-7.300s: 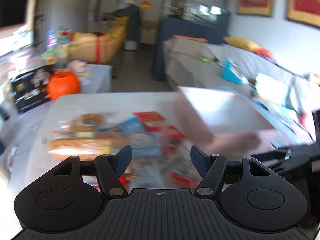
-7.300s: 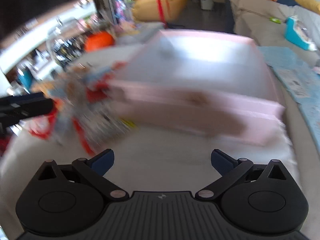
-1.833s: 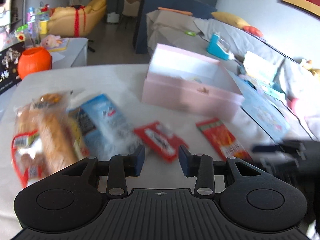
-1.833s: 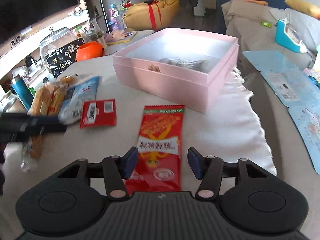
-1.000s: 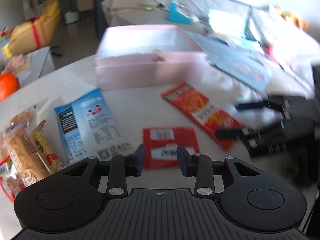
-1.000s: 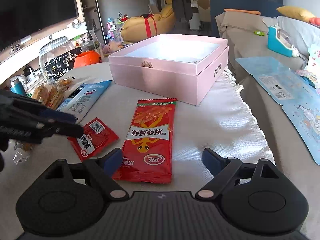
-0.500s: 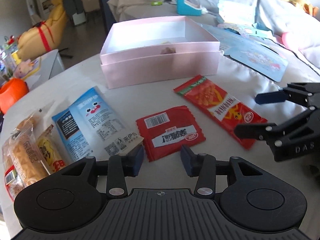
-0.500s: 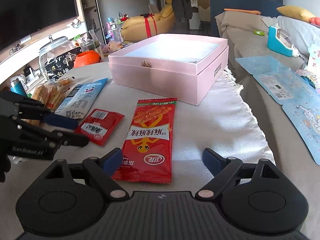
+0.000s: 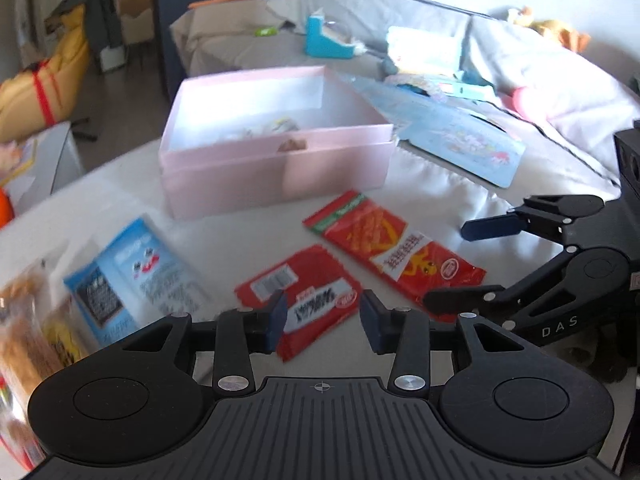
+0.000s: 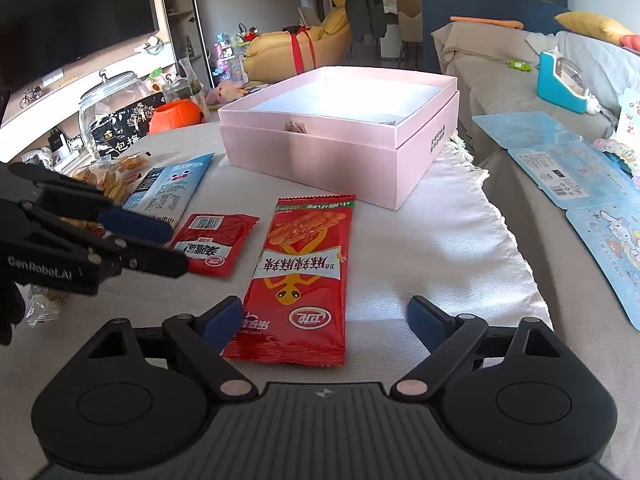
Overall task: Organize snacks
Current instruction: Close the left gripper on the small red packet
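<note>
An open pink box (image 9: pixel 276 168) (image 10: pixel 340 148) stands on the white cloth. In front of it lie a long red snack packet (image 9: pixel 392 244) (image 10: pixel 304 268), a small red packet (image 9: pixel 304 296) (image 10: pixel 216 240), a blue-and-white packet (image 9: pixel 132 276) (image 10: pixel 168 188) and bagged bread (image 9: pixel 24 340) (image 10: pixel 108 176). My left gripper (image 9: pixel 322 320) (image 10: pixel 156 248) is open, its fingers either side of the small red packet's near end. My right gripper (image 10: pixel 326 320) (image 9: pixel 460 264) is open wide, straddling the near end of the long red packet.
A glass jar (image 10: pixel 108 112) and an orange pumpkin pot (image 10: pixel 176 114) stand at the table's far left. Blue printed cards (image 10: pixel 580 168) lie on the grey sofa to the right. A teal tissue holder (image 10: pixel 560 80) sits further back.
My left gripper has moved forward and lower over the small red packet, and its fingers have spread a little. The right gripper has stayed over the long red packet.
</note>
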`<state>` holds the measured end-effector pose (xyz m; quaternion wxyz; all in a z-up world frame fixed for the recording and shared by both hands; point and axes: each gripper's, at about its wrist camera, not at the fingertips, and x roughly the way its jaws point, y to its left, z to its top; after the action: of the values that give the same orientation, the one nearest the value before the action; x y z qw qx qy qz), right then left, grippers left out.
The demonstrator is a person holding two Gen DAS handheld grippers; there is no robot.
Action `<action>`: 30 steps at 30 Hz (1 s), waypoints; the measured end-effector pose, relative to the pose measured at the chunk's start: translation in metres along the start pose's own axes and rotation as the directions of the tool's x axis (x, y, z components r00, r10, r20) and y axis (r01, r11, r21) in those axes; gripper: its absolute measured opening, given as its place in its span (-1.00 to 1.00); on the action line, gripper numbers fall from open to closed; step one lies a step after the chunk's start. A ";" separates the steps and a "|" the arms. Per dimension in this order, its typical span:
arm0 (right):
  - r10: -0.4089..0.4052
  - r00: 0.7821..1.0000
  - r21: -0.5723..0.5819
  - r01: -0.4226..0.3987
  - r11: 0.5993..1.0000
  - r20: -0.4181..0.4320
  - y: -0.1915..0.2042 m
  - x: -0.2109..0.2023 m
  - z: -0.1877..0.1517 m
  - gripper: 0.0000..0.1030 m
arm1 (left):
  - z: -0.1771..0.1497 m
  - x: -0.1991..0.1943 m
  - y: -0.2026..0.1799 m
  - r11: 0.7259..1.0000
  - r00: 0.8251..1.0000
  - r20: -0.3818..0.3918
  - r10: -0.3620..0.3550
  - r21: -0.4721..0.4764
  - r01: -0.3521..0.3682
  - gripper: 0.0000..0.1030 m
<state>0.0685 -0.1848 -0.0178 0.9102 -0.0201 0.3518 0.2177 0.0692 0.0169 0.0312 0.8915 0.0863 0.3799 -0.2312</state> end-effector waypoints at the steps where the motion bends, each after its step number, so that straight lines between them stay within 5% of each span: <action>1: 0.003 1.000 0.000 -0.003 1.000 0.000 0.000 0.000 0.000 0.78 | 0.002 0.001 -0.001 0.999 1.000 0.000 0.006 0.036 -0.006 -0.12; 11: 0.010 1.000 -0.012 -0.010 1.000 -0.006 0.000 0.003 0.000 0.85 | 0.000 0.024 -0.022 0.944 0.995 -0.100 0.022 0.330 0.012 -0.12; 17: 0.021 1.000 -0.003 -0.021 1.000 -0.003 -0.003 0.002 0.000 0.86 | 0.012 0.027 -0.018 0.939 0.989 -0.150 -0.003 0.341 0.055 -0.05; 22: 0.022 1.000 -0.003 -0.022 1.000 -0.004 -0.003 0.002 0.000 0.86 | 0.020 0.038 -0.012 0.929 0.987 -0.133 0.084 0.369 -0.029 -0.03; 30: 0.022 1.000 -0.003 -0.022 1.000 -0.004 -0.004 0.003 0.000 0.86 | 0.034 0.054 0.012 0.973 0.991 -0.112 0.072 0.226 -0.046 0.09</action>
<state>0.0718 -0.1871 -0.0198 0.9071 -0.0181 0.3533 0.2283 0.1295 -0.0023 0.0159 0.8584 0.2105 0.4013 -0.2402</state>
